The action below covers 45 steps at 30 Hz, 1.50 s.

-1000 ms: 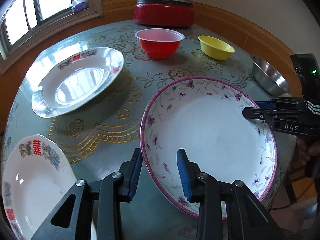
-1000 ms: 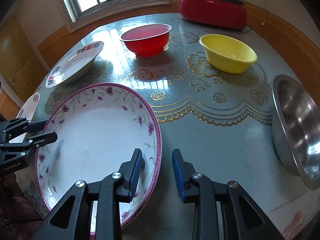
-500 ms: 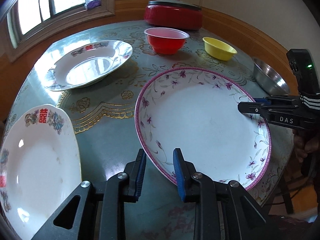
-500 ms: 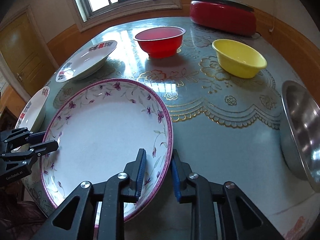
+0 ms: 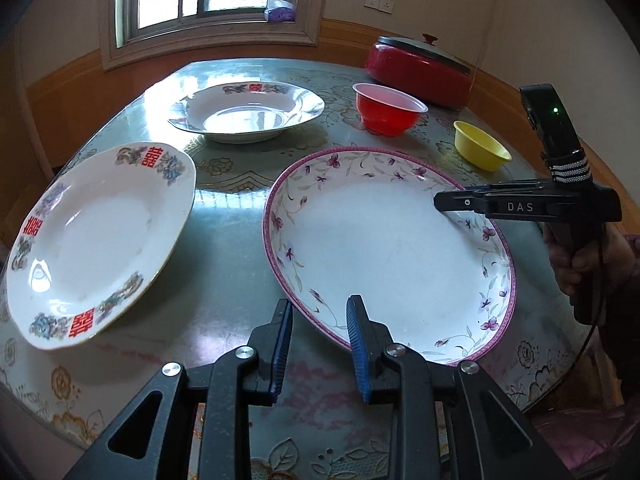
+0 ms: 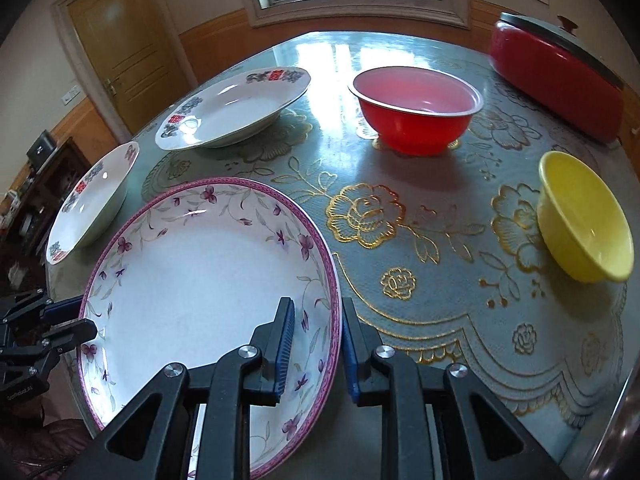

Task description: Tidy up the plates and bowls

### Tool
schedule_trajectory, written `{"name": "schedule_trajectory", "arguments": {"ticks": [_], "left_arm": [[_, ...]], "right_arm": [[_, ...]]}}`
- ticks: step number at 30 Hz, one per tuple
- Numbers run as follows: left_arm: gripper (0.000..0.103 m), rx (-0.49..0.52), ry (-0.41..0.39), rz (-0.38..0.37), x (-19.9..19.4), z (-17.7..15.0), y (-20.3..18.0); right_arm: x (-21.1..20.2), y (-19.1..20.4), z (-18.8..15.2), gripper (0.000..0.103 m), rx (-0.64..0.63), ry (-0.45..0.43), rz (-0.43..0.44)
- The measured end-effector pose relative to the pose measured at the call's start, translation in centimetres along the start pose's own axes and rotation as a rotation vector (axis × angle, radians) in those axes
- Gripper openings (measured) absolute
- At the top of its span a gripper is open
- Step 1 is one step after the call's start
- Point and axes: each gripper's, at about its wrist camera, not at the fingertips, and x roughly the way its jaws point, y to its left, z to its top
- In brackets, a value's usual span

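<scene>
A large white plate with a purple flowered rim [image 5: 380, 248] [image 6: 192, 280] hangs just above the table between both grippers. My left gripper [image 5: 318, 344] is shut on its near-left rim. My right gripper [image 6: 316, 340] is shut on the opposite rim, and the left wrist view shows it from the side [image 5: 440, 202]. A white plate with red characters [image 5: 96, 240] [image 6: 92, 200] lies to the left of the held plate. A second such plate [image 5: 248, 110] [image 6: 236, 112] sits further back. A red bowl [image 5: 388, 110] [image 6: 416, 116] and a yellow bowl [image 5: 480, 146] [image 6: 584, 220] stand beyond.
A red lidded pot [image 5: 420, 68] [image 6: 556, 64] stands at the table's far right edge. The rim of a steel bowl [image 6: 628, 420] shows at the lower right. The round table [image 5: 224, 280] has a flowered cover. A person's hand [image 5: 576, 256] grips the right handle.
Both grippers' jaws have closed onto the flowered plate's rim. The plate has moved left with them, closer to the near white plate. Both views have rolled.
</scene>
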Motion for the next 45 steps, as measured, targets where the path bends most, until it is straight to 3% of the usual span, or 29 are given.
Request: {"name": "schedule_trajectory", "arguments": {"ticks": [12, 16, 21, 30, 33, 40, 45], "left_arm": [[0.026, -0.014, -0.029, 0.158, 0.1, -0.5, 0.0], [0.026, -0.004, -0.026, 0.213, 0.7, -0.2, -0.5], [0.026, -0.051, -0.028, 0.165, 0.1, -0.5, 0.1], [0.026, -0.051, -0.045, 0.208, -0.5, -0.8, -0.5], [0.026, -0.066, -0.053, 0.213, -1.1, -1.0, -0.5], [0.029, -0.097, -0.074, 0.204, -2.2, -1.4, 0.0], [0.028, -0.053, -0.056, 0.2, -1.9, -1.0, -0.2]], "right_arm": [[-0.8, 0.3, -1.6, 0.021, -0.107, -0.01, 0.115], [-0.5, 0.4, -1.4, 0.021, -0.088, -0.036, 0.104], [-0.3, 0.6, -1.0, 0.021, -0.098, -0.044, 0.079], [0.0, 1.1, -0.7, 0.023, -0.071, -0.053, 0.013], [-0.1, 0.7, -0.7, 0.028, -0.035, -0.048, -0.002], [-0.1, 0.1, -0.3, 0.029, 0.022, -0.051, -0.017], [-0.1, 1.0, -0.6, 0.029, -0.003, -0.044, -0.048]]}}
